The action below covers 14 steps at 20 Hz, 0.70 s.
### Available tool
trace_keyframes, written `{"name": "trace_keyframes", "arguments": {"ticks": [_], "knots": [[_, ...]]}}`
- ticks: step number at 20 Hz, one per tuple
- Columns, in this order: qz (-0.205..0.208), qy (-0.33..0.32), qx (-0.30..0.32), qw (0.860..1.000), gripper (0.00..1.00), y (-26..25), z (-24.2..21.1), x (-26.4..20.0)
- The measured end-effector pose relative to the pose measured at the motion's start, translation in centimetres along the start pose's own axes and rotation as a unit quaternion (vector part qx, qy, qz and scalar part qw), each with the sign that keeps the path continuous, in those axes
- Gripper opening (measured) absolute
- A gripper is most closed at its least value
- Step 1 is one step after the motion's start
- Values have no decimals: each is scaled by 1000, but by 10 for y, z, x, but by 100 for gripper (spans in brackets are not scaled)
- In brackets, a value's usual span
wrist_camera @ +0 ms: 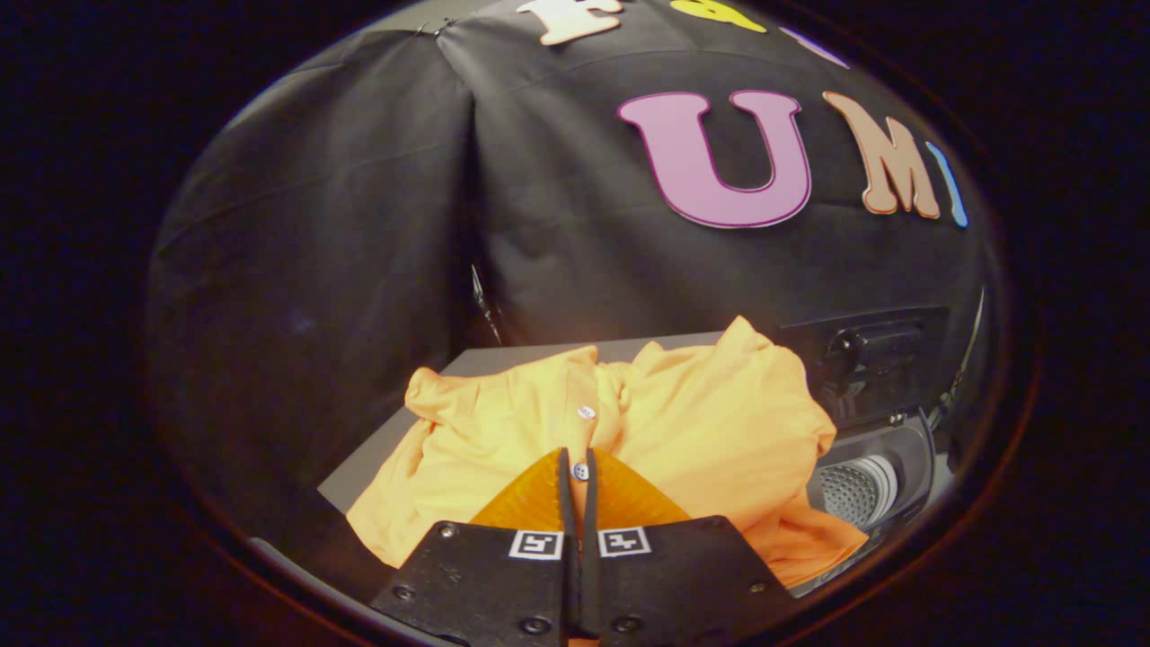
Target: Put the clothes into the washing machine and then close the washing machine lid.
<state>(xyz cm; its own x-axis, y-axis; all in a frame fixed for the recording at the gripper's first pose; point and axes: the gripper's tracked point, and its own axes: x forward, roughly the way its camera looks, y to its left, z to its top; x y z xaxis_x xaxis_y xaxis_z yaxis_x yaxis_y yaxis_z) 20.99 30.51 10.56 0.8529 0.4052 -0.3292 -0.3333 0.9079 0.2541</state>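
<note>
An orange button-up shirt (pixel 692 422) lies crumpled on a grey table (pixel 503 359), spreading from the fingers outward to both sides. My gripper (pixel 579 458) has its two fingers nearly together, pinching the shirt's button placket between them; a white button shows in the narrow gap. To the right, just past the shirt's edge, sits a small dark washing machine (pixel 885 467) with its lid (pixel 867 359) raised upright and the perforated metal drum (pixel 853 490) showing inside. One corner of the shirt hangs beside the machine's opening.
The black cloth booth wall stands close behind the table and the machine. The table's left edge (pixel 377 445) falls away just beyond the shirt's sleeve.
</note>
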Motion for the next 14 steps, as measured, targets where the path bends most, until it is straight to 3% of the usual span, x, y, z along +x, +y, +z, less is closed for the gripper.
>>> {"name": "trace_keyframes", "arguments": {"ticks": [3,14], "knots": [[18,-29,14,999,0,-6,24,-16],[20,-83,19,996,0,-29,85,-45]]}}
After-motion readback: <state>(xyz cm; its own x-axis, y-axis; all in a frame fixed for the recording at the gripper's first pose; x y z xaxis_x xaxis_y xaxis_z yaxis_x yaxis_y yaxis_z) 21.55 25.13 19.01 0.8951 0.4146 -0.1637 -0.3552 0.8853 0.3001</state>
